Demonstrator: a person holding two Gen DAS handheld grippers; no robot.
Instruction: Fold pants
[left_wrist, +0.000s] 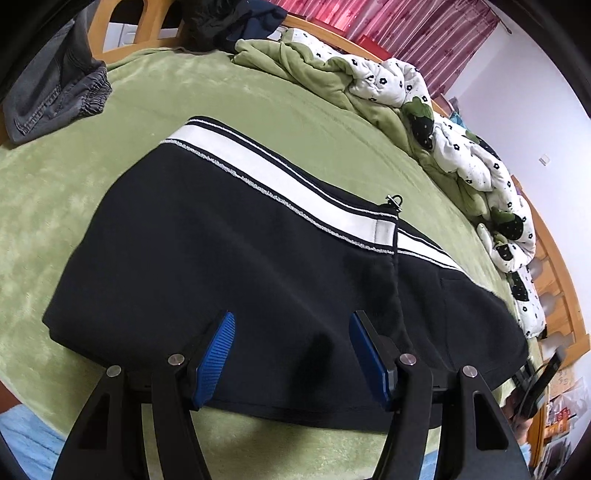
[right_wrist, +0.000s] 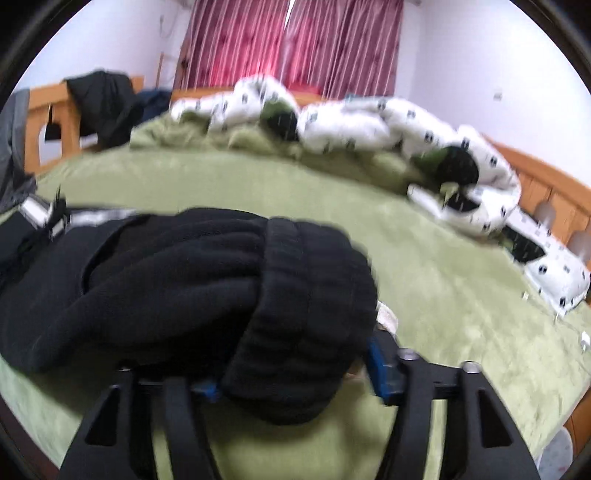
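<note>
Green plush bedding carries our work, and nearest us the right tool (right_wrist: 295, 373) has its blue pads closed on the ribbed cuff end of the black pants (left_wrist: 236, 266), lifted in a bunch off the bed (left_wrist: 303, 110). Our left tool (left_wrist: 291, 354) hangs wide open and empty over the near edge of the flat upper part, white waistband (left_wrist: 280, 177) on the far side. We judge the fold under way: legs being brought over, flattening left; farther off lie a rumpled quilt (left_wrist: 399, 85) and grey shorts (left_wrist: 55, 96).
</note>
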